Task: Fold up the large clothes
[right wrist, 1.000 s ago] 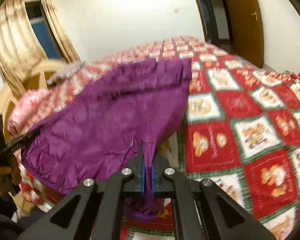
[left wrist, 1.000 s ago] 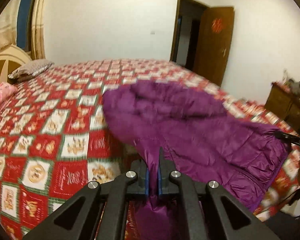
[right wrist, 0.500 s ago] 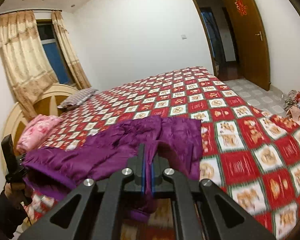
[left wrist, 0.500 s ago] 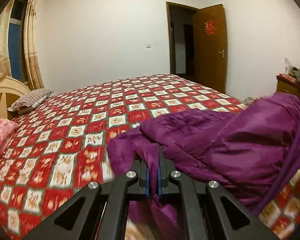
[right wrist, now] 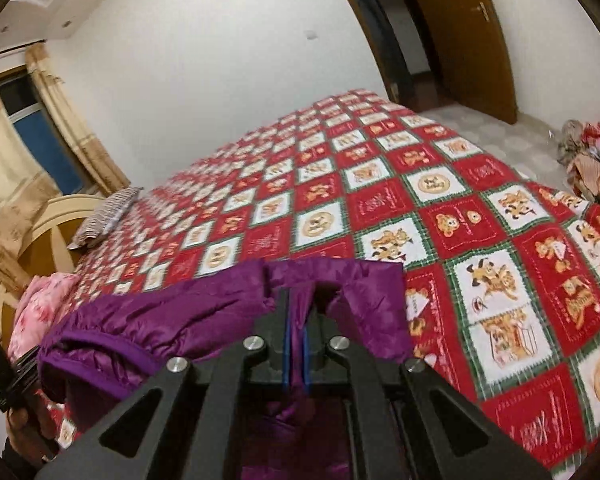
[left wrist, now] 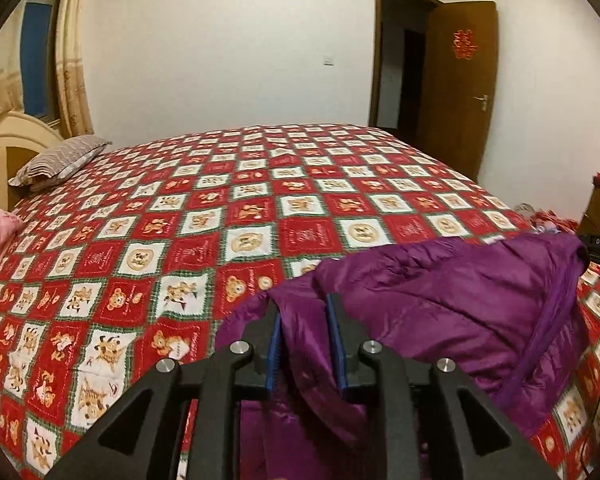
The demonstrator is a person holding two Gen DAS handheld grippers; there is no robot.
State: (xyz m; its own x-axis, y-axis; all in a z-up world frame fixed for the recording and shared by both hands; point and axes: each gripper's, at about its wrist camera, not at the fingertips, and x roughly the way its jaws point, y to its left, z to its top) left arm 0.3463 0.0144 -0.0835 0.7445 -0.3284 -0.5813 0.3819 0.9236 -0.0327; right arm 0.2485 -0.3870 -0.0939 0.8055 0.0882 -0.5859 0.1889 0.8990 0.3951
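**Purple jacket at the near edge of the bed**

Looking along our left tongs (left wrist: 304, 312), we see their blue pads standing apart with a fold of the purple padded jacket (left wrist: 452, 304) lying loose between them; the gap is moderate and the cloth is not pinched. Our right tongs (right wrist: 296, 312) are much narrower, the blue pads drawn close on a strip of the same jacket (right wrist: 204, 312) that runs down between them, so we take them as gripping it.

The jacket lies bunched along the near edge of the bed, on the red, white and green patchwork bedspread (left wrist: 260, 208) printed with bears. It spans the stretch between our two tongs, with puffed folds and a dark purple trimmed hem showing on the right of the left wrist view.

Farther off, a striped pillow (left wrist: 60, 160) rests near the wooden headboard (left wrist: 4, 152), and a pink quilt (right wrist: 40, 304) sits beside it. A brown door (left wrist: 456, 88) stands open past the far corner of the bed.
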